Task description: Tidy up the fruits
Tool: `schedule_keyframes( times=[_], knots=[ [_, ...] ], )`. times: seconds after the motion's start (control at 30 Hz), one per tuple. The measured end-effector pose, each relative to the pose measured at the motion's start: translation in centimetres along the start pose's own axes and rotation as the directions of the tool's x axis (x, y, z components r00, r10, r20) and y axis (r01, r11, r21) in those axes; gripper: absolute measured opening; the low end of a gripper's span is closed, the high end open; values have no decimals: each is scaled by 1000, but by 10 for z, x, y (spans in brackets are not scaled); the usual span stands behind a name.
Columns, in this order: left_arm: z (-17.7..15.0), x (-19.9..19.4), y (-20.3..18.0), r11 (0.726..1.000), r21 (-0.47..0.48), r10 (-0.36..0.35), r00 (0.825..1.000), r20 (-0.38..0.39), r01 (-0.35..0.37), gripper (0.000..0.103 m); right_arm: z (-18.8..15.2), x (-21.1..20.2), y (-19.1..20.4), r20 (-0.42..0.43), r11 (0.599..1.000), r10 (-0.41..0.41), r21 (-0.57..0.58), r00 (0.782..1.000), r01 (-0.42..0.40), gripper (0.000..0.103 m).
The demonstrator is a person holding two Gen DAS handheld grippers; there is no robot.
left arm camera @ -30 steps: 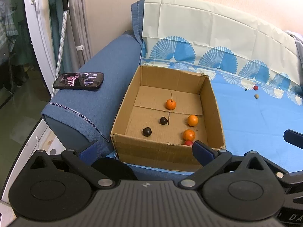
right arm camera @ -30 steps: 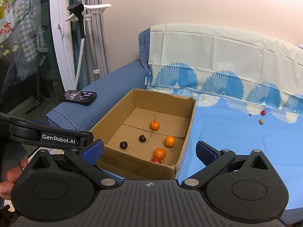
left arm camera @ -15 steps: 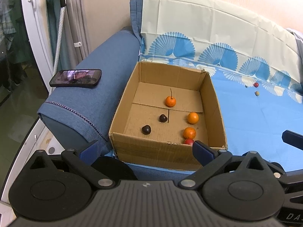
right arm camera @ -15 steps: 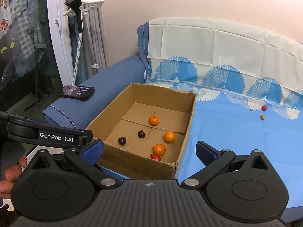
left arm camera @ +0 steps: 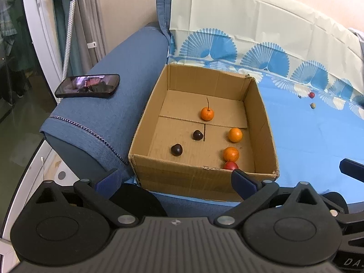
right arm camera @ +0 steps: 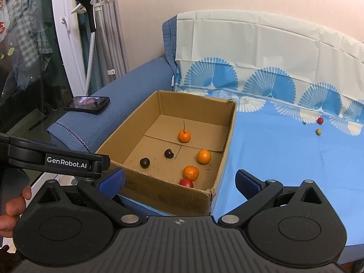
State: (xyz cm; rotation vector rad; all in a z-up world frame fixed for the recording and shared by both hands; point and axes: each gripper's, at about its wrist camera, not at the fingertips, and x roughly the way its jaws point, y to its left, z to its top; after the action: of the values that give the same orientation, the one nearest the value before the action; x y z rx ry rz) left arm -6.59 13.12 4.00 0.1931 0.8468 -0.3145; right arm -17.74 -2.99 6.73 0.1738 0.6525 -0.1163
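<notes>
From the left wrist view, I am holding the left tool (left arm camera: 174, 178) with its blue-padded fingers spread wide and nothing between them, hanging just short of the open brown cardboard box (left arm camera: 198, 177). I judge it is parked there to keep a clear look down into the box. Ahead of the tool, inside the box, three round orange fruits are lying: the stemmed one (left arm camera: 207, 113) farthest, a second (left arm camera: 235, 135) nearer, a third (left arm camera: 231, 153) nearest. Two dark round fruits (left arm camera: 176, 149) are sitting ahead and left. A small red fruit (left arm camera: 230, 166) is half hidden behind the near box wall. Far ahead to the right, on the blue patterned sheet (left arm camera: 307, 136), a tiny red fruit (left arm camera: 311, 94) and a tiny tan fruit (left arm camera: 313, 105) are waiting outside the box. A black smartphone (left arm camera: 87, 89) is resting on the blue sofa arm (left arm camera: 109, 118), left of the tool.

From the right wrist view, I am keeping the right tool (right arm camera: 179, 183) spread and empty too, near the box corner, probably free to reach for the loose pair far ahead to the right. A speck beside them is too small to identify. The left tool is crossing the left edge, its tips cut off.
</notes>
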Motion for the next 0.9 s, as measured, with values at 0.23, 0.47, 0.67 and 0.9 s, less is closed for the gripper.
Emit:
schedule_keyframes(
  times=[0.23,0.47,0.67,0.9],
  knots=[
    [4,11,-2,1000,4,3,1000,-26,-3,103,0,12,-4,-27,1000,1,10,1000,-1,102],
    [11,24,-9,1000,16,9,999,-53,-8,103,-1,25,-13,-52,999,4,36,999,-2,102],
    [18,38,-23,999,47,16,997,-79,-12,103,-4,36,-30,-70,996,3,87,998,3,102],
    [36,61,-65,993,113,0,994,-108,12,103,-6,46,-74,-82,982,-42,179,996,56,102]
  ],
)
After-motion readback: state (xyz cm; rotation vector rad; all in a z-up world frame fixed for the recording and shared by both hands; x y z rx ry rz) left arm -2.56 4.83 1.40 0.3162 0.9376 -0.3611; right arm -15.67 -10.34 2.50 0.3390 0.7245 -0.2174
